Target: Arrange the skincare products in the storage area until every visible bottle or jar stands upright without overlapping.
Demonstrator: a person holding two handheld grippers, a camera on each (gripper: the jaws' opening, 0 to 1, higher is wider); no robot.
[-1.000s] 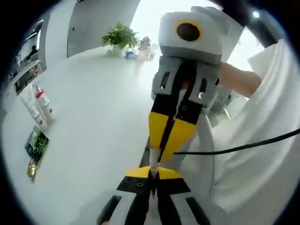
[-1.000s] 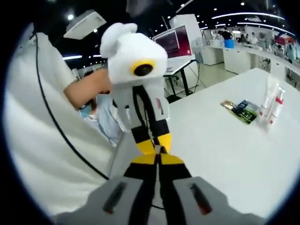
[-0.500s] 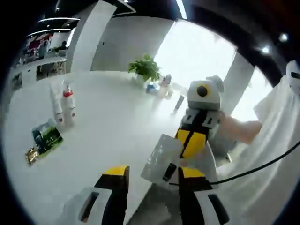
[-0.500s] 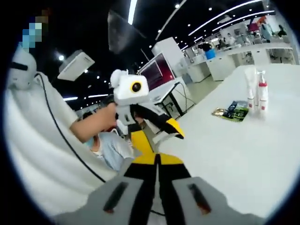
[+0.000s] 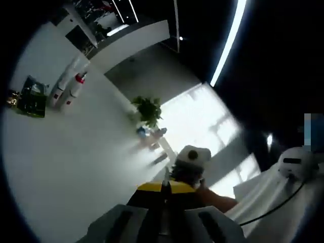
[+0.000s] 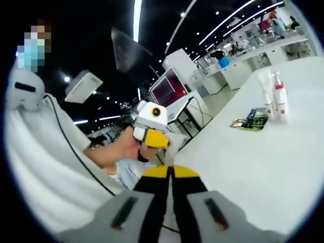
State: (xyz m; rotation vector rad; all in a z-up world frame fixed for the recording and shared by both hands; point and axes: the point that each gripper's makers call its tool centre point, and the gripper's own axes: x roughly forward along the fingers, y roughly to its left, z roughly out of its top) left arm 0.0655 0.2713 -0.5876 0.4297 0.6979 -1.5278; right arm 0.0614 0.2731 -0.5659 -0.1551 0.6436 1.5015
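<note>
**Kid:** Where are the creams they have to tidy?

**Me:** Look far off on the white table. A white tube and a bottle with a red pump stand up side by side, very close. I can't tell if they touch. Just beside them some flat packets lie down, a green one and a gold one.

**Kid:** Are the grabbers holding anything?

**Me:** No. The right gripper has its yellow tips pressed together with nothing in between. The left gripper is pressed together the same way, empty too. Both are up in the air, well apart from the creams. From the left gripper view you can also see the tube and bottle across the table, and a little plant further along.

**Kid:** So what should they do?

**Me:** I think they should bring one grabber over slowly, spread its tips first, and come at the things from the side. The tall ones look tippy, so a bump could knock them flat. Go gently near them.
</note>
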